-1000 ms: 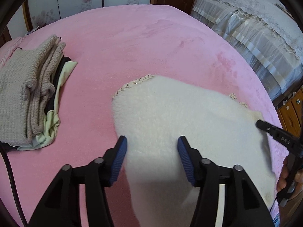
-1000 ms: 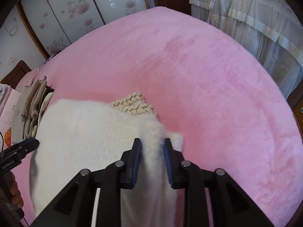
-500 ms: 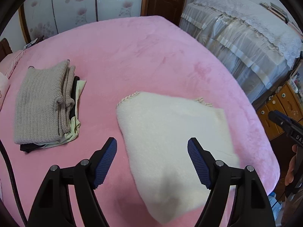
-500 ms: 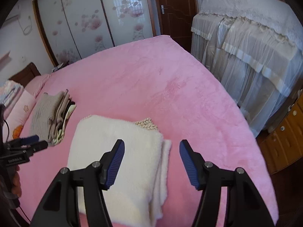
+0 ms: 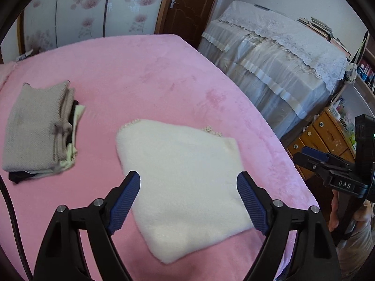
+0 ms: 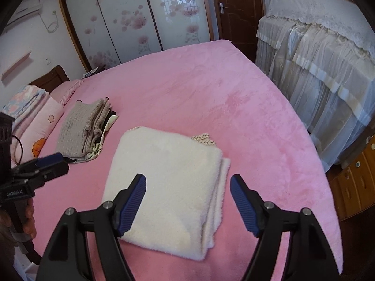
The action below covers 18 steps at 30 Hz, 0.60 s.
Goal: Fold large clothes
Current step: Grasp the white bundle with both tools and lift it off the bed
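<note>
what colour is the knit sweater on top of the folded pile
Beige-grey. The knit sweater tops the folded pile, clearest in the left wrist view.

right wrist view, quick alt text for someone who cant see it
A folded white fleece garment lies on a pink bed, below the right claw, whose jaws are opening with nothing between them. A stack of folded clothes sits to its left, and the left claw shows at the left edge.

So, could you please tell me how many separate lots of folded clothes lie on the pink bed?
2: a folded fluffy white garment near the grippers, and a beige-topped knit stack left of it.
</note>
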Tool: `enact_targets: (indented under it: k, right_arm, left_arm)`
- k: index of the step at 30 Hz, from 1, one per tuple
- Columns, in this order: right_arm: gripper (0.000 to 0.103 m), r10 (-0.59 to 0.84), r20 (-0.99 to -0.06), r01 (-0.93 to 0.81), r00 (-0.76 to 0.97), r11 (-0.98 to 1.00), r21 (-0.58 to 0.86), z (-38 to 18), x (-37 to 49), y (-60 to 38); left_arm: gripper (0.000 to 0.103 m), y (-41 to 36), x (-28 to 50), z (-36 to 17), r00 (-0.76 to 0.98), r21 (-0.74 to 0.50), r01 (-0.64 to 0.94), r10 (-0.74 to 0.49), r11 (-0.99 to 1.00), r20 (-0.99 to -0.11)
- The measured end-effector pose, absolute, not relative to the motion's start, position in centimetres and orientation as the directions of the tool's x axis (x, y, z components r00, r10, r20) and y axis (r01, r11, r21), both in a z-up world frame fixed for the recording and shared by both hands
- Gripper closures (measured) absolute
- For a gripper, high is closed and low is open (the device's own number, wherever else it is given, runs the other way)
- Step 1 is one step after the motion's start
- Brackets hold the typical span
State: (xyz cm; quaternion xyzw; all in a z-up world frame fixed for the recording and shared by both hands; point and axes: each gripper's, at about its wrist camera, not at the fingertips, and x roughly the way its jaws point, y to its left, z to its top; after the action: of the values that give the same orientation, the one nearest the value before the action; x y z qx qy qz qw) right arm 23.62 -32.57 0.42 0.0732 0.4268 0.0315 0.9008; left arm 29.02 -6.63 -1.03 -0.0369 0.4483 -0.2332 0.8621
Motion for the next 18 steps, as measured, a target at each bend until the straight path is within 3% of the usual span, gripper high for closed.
enact_targets:
  k: [1,3,6,9,13,16,18]
  right_arm:
    - [0.027,0.131,-0.767,0.008,0.628,0.984,0.175,-0.2,23.7,-32.9]
    - [0.015,0.17,-0.787,0.011,0.593,0.976,0.219,-1.8,24.2,-33.4]
    - [0.008,0.2,-0.798,0.013,0.568,0.968,0.252,-4.1,24.6,-33.8]
    - [0.003,0.235,-0.813,0.018,0.533,0.957,0.289,-6.7,25.3,-34.4]
    - [0.002,0.317,-0.824,0.057,0.47,0.921,0.386,-10.6,26.7,-35.6]
    - [0.002,0.36,-0.829,0.092,0.428,0.895,0.437,-13.7,27.9,-36.5]
    - [0.002,0.382,-0.832,0.126,0.402,0.877,0.464,-15.6,28.6,-37.3]
  left_arm:
    - [0.019,-6.7,29.2,-1.8,0.471,-0.285,0.373,-0.445,0.883,-0.761]
    - [0.019,-6.8,29.6,-3.9,0.433,-0.304,0.35,-0.441,0.886,-0.786]
    - [0.019,-6.4,30.6,-7.2,0.388,-0.342,0.313,-0.448,0.886,-0.806]
    - [0.011,-6.2,31.8,-10.4,0.334,-0.362,0.294,-0.449,0.885,-0.828]
    - [0.011,-6.0,33.3,-14.6,0.256,-0.408,0.265,-0.472,0.874,-0.844]
    - [0.001,-5.6,34.1,-16.5,0.243,-0.428,0.253,-0.485,0.868,-0.84]
    - [0.001,-5.4,34.5,-17.3,0.244,-0.44,0.251,-0.496,0.862,-0.833]
